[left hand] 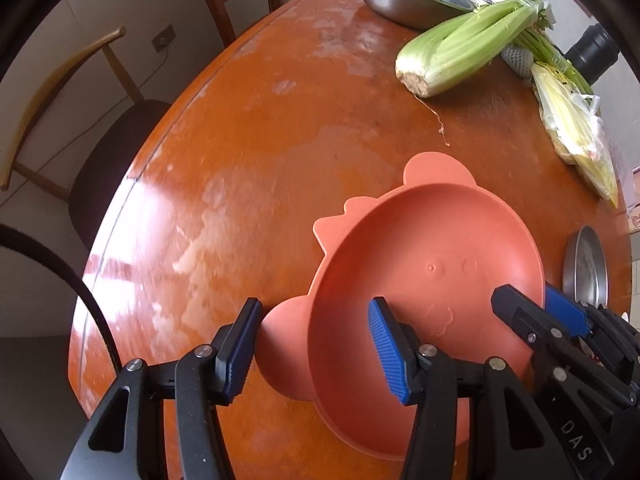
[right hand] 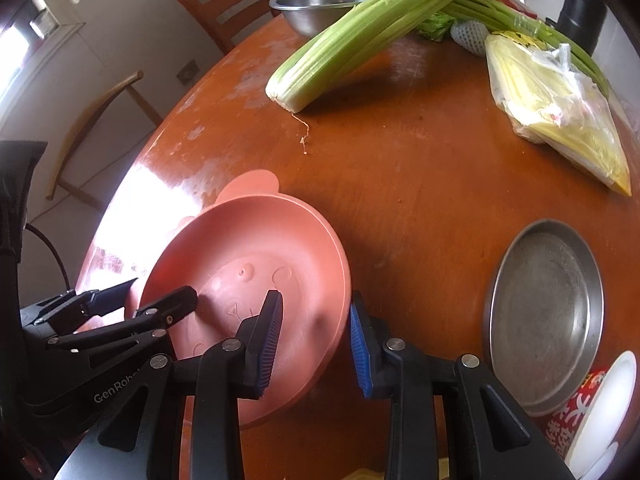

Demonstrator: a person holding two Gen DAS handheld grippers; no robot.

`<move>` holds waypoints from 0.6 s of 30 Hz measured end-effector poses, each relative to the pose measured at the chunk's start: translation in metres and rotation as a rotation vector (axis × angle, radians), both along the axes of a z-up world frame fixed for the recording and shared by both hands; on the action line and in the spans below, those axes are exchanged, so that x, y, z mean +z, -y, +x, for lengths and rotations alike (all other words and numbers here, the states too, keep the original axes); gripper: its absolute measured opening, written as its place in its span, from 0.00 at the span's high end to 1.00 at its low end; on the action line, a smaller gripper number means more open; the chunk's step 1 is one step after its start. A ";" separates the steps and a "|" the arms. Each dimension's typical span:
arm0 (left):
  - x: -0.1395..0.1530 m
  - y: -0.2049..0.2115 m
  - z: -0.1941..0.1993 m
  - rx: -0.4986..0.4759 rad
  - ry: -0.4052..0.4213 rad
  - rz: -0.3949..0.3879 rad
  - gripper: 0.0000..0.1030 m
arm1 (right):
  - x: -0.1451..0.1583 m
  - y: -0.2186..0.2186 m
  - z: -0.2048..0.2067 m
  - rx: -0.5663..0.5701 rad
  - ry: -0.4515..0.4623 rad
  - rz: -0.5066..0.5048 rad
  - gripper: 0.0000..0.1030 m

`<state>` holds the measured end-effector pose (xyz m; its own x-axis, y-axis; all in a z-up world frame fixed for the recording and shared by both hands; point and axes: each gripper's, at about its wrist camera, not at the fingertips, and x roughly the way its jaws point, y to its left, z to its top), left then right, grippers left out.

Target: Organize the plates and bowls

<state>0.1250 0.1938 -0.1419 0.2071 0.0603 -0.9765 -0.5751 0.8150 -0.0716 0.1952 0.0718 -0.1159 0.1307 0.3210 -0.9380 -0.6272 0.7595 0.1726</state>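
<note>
Pink animal-eared plate straddled at opposite rims by left gripper and right gripper; fingers apparently ungripped, grasp unconfirmed. Steel pan, steel bowl left apart on bench; nothing stacked.

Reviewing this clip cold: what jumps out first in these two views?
The pink bowl with ear-shaped tabs sits near the table's edge, with the left gripper straddling one side of its rim and the right gripper straddling the opposite side. Behind it lies a big celery bunch, in front of a steel basin. A flat steel pan rests to the bowl's right.
</note>
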 end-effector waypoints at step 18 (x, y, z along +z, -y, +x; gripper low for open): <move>0.001 0.003 -0.002 -0.070 0.022 0.024 0.47 | -0.005 0.001 -0.002 -0.012 -0.037 -0.007 0.66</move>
<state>0.1229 0.1905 -0.1414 0.2327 0.0685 -0.9701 -0.5154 0.8546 -0.0633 0.1932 0.0708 -0.1206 0.0994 0.3128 -0.9446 -0.6110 0.7685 0.1902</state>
